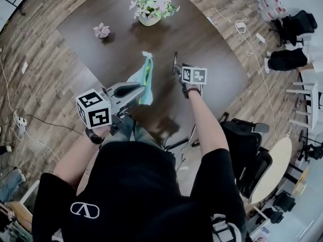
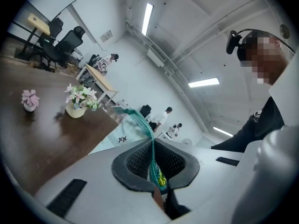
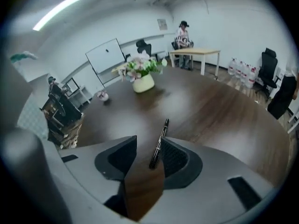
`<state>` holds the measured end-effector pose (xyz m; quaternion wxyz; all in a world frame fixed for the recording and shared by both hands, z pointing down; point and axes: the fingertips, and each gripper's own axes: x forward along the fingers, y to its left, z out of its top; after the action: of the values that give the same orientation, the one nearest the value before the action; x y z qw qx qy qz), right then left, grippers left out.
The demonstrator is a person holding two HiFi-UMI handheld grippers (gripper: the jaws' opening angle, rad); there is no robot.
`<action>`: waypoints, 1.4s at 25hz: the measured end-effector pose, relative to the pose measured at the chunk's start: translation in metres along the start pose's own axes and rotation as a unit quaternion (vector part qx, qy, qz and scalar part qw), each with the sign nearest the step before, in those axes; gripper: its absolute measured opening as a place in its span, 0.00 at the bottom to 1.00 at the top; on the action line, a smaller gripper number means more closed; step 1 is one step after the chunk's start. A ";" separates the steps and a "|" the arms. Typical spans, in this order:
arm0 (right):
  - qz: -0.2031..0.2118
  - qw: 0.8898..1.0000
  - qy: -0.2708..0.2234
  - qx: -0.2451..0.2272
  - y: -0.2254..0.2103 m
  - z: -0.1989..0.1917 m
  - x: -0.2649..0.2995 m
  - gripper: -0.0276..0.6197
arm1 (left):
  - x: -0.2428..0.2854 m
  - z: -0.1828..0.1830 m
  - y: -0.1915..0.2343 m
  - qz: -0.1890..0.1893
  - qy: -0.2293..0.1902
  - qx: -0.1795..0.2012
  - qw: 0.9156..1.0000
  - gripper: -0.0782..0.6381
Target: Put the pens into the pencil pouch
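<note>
Pinching the teal mesh pouch by its edge, the left gripper holds it over the brown table; the right gripper stands spread, a black pen between its jaws

No actual words or numbers to read anywhere. Just a white oval emblem on the black shirt (no lettering), plus square coded markers on the left cube and right cube.

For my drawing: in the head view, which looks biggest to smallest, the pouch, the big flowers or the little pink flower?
The pouch and big flowers look alike; the pouch is held nearer.
Smallest: little pink flower.
</note>
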<state>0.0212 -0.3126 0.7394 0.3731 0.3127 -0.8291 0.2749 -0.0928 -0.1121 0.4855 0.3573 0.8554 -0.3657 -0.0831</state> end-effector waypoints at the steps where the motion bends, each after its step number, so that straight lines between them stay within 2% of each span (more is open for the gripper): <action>1: 0.001 1.000 0.026 0.006 -0.004 -0.002 0.016 0.29 | -0.003 -0.002 0.003 0.005 -0.001 -0.006 1.000 0.13; 5: -0.010 0.994 0.108 0.018 -0.016 -0.004 0.065 0.29 | -0.011 -0.010 0.018 0.021 -0.007 -0.026 0.999 0.13; 10: -0.045 0.980 0.193 0.032 -0.030 -0.019 0.094 0.28 | -0.017 -0.018 0.029 0.027 -0.012 -0.038 0.999 0.13; 11: -0.055 0.977 0.204 0.026 -0.032 -0.020 0.094 0.22 | -0.019 -0.019 0.031 0.027 -0.012 -0.039 0.999 0.13; 12: -0.063 0.975 0.213 0.018 -0.034 -0.020 0.094 0.17 | -0.020 -0.019 0.033 0.028 -0.013 -0.041 0.999 0.13; 14: -0.069 0.973 0.221 0.011 -0.034 -0.019 0.094 0.15 | -0.021 -0.018 0.035 0.029 -0.012 -0.042 0.999 0.13; 19: -0.064 0.978 0.198 0.004 -0.036 -0.022 0.092 0.11 | -0.020 -0.020 0.033 0.032 -0.010 -0.047 0.998 0.13; 23: -0.037 0.991 0.129 0.007 -0.028 -0.015 0.070 0.11 | -0.021 -0.018 0.029 0.032 -0.008 -0.047 0.998 0.13; 26: -0.011 0.999 0.031 0.010 -0.014 0.012 0.029 0.11 | -0.018 -0.016 0.027 0.024 -0.004 -0.045 0.999 0.13; 28: -0.001 0.999 -0.044 0.008 -0.004 0.036 -0.013 0.11 | -0.014 -0.015 0.023 0.017 0.000 -0.043 0.999 0.13; 31: 0.015 0.987 -0.158 0.009 0.014 0.068 -0.088 0.11 | -0.006 -0.008 0.014 0.004 0.004 -0.040 0.999 0.13; 35: 0.024 0.952 -0.304 0.007 0.035 0.094 -0.200 0.11 | 0.009 0.002 -0.002 -0.019 0.010 -0.032 0.999 0.13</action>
<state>0.0591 -0.2913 0.5200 0.0947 0.3639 -0.9086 0.1821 -0.0862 -0.1181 0.4833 0.3867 0.8509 -0.3430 -0.0932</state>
